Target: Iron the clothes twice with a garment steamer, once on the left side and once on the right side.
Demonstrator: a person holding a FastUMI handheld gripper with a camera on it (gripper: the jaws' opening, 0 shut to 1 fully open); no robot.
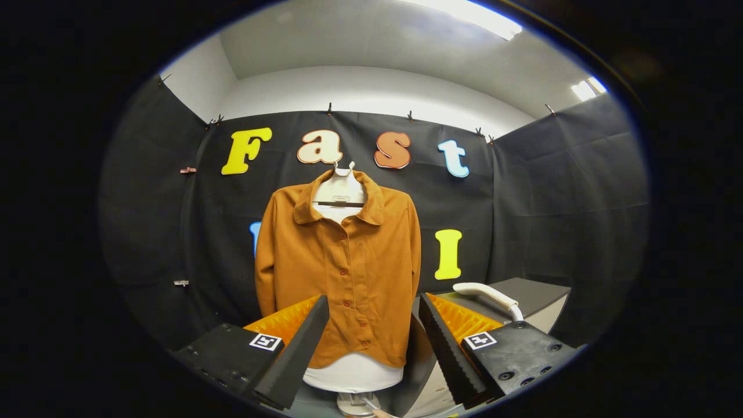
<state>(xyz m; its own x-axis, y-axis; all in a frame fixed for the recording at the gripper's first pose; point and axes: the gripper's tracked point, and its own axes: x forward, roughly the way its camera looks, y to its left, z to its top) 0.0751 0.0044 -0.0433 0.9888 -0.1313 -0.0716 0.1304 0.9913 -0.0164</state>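
A rust-orange buttoned shirt hangs on a white mannequin torso on a stand, straight ahead and beyond my fingers. Its collar is spread and the sleeves hang down at both sides. A white garment steamer lies on a dark table to the right of the shirt, just beyond my right finger. My gripper is open, with nothing between its fingers; the shirt's lower half shows through the gap. The steamer's head is hidden behind the right finger.
Black cloth walls close in the booth behind the shirt and on both sides. The mannequin's stand base sits low between my fingers. The table's pale front edge runs to the right of the stand.
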